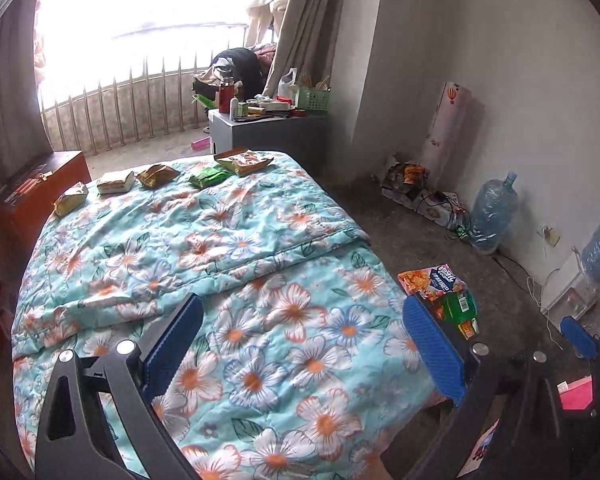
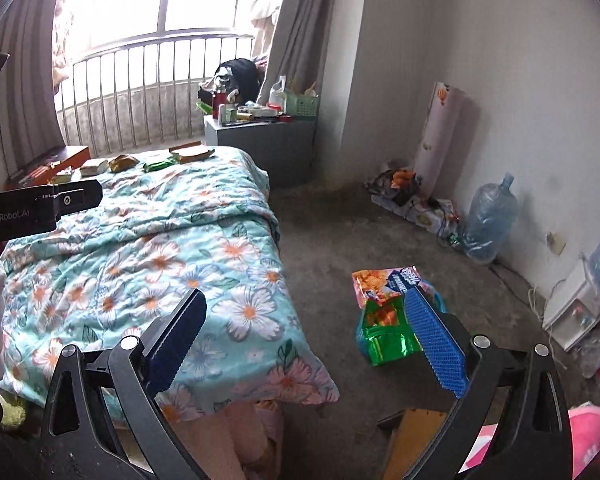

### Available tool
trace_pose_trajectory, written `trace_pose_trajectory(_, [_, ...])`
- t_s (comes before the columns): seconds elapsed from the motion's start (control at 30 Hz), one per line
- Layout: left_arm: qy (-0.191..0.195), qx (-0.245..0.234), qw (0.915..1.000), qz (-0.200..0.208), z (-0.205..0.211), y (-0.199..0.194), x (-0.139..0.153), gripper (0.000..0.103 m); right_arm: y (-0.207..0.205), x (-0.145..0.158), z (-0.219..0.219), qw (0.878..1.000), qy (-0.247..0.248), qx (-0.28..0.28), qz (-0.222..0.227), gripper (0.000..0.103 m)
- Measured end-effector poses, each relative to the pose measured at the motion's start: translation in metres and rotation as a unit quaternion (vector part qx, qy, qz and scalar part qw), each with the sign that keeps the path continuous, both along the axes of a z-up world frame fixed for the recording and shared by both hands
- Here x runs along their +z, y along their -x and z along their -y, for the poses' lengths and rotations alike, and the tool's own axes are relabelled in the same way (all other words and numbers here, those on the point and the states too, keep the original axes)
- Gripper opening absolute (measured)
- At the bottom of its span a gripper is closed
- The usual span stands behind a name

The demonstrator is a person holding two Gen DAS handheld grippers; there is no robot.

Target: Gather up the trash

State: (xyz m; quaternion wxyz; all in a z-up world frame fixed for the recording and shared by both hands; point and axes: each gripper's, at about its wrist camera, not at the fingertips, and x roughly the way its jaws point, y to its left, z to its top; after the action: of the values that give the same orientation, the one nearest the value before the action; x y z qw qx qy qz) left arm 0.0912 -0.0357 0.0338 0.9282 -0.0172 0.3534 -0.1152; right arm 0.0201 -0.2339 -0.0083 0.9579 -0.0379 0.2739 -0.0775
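Trash to collect: five snack packets in a row along the far edge of the bed, window end. Left to right in the left wrist view: a gold packet (image 1: 70,199), a pale packet (image 1: 116,182), a second gold packet (image 1: 158,175), a green packet (image 1: 209,177), and a larger tan packet (image 1: 242,161). All lie flat on the floral quilt (image 1: 236,248), near one another; none clearly overlap.

Handling, as judged: foil and plastic film, very light, crinkly, probably slick. They look puffed or crumpled rather than flat, so a raised fold or a pinched end seam should give the best purchase. The soft quilt will yield under a fingertip, which helps a pad get under an edge but risks catching fabric too.

More wrappers are on the concrete floor (image 2: 324,240) just beside the bed's near corner: an orange-and-blue packet (image 2: 384,280) touching a shiny green packet (image 2: 384,336). Whether these sit in a container cannot be told.

Left gripper (image 1: 300,340): jaws spread wide, nothing between them, over the near half of the quilt, well apart from the row. Right gripper (image 2: 304,340): likewise wide apart and empty; its right finger (image 2: 436,344) overlaps the floor packets in view, contact not evident.

Around: grey cabinet (image 1: 260,132), water bottle (image 1: 494,212) by the wall.
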Motion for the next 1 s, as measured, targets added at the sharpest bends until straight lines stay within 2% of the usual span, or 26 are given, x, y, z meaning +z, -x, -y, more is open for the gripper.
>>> trace_pose_trajectory(0.2, [-0.003,0.009,0.999,-0.043,0.003,0.005,-0.017,0.098,0.003,-0.015,-0.009,0.999,-0.013,-0.004,-0.037,0.095])
trace_pose_trajectory(0.57, [-0.038,0.0,0.9961,-0.079,0.017,-0.005,-0.038,0.098,-0.002,-0.029,0.005,0.996,-0.021,-0.03,-0.081,0.095])
trace_pose_trajectory(1.0, [-0.039,-0.012,0.9959,-0.081,0.024,-0.007,-0.039,0.098,-0.002,-0.028,0.019,0.994,-0.021,-0.055,-0.09,0.095])
